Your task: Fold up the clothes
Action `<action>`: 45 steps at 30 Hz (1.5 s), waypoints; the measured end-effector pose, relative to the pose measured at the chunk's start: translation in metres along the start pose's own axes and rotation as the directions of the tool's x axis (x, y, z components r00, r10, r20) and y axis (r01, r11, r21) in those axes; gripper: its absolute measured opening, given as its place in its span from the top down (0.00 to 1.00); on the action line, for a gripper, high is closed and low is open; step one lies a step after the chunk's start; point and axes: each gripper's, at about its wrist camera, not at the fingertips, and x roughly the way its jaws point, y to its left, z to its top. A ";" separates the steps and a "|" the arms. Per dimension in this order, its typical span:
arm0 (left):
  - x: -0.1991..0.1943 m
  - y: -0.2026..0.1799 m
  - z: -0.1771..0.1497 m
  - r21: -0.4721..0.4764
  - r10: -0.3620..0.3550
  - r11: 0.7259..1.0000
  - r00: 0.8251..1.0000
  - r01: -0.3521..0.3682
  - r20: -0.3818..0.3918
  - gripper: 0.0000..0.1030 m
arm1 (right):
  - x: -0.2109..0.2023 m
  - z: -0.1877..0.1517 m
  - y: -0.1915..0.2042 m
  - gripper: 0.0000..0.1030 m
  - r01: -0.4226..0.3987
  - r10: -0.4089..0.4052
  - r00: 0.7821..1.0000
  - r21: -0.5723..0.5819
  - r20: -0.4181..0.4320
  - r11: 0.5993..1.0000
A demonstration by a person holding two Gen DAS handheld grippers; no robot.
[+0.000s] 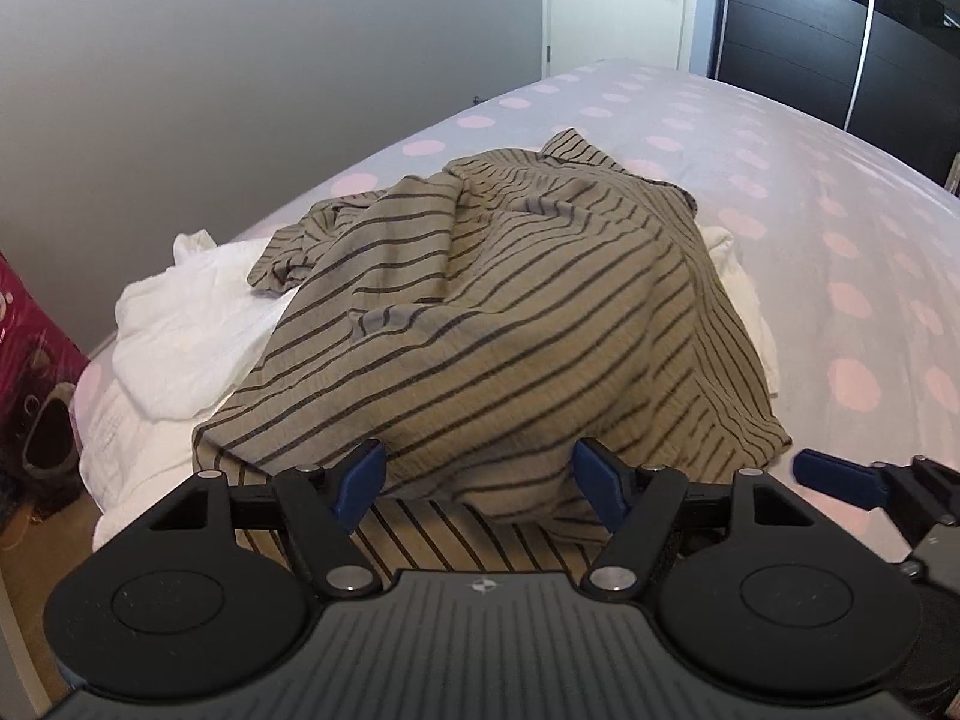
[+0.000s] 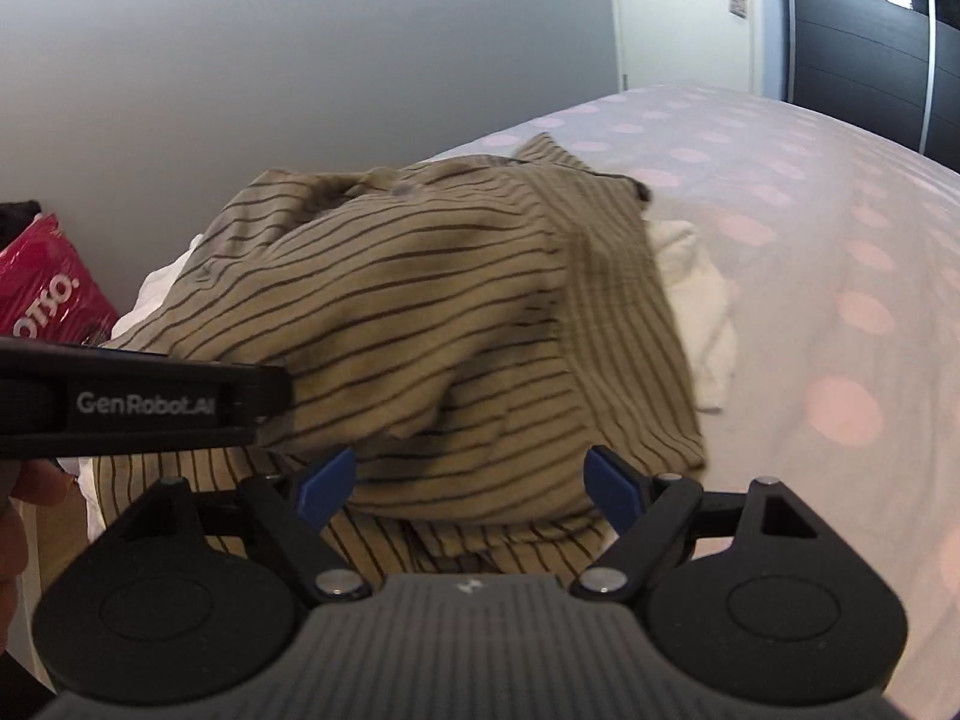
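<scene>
A: Risk first. The striped garment (image 1: 480,312) lies heaped over a white garment (image 1: 186,324) on the dotted bedspread (image 1: 840,252). If either tool closes low into the heap, it may well catch the white cloth along with the striped one, and both would lift together.

B: A second hazard lies in the bunching. The striped cloth is folded over itself at its near edge (several layers show there in both wrist views), so a pinch there would probably gather two layers and not a single hem, and the piece would not spread flat.

A: Jaw state. The left gripper (image 1: 480,483) stands with its blue pads wide apart, nothing pressed between them. The right gripper (image 2: 468,489) is likewise spread and holds nothing.

B: Position of the garment. Its near bulge sits between and just ahead of each tool's pads; whether cloth touches a pad cannot be told. The two tools are close side by side, so they could collide.
</scene>
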 end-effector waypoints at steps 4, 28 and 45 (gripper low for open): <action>0.009 0.006 0.003 -0.031 -0.027 0.999 1.000 0.027 -0.005 0.50 | 0.017 0.005 0.014 0.43 -0.011 0.012 1.000 -0.047 0.013 0.999; -0.102 -0.099 -0.014 0.256 -0.471 0.857 0.881 0.447 0.040 0.97 | -0.176 -0.010 -0.061 0.99 0.499 -0.505 0.850 0.082 0.147 0.863; -0.129 -0.197 -0.106 0.475 -0.503 0.708 0.845 0.522 -0.180 0.54 | -0.293 -0.148 -0.165 0.98 0.766 -0.766 0.625 0.302 -0.150 0.567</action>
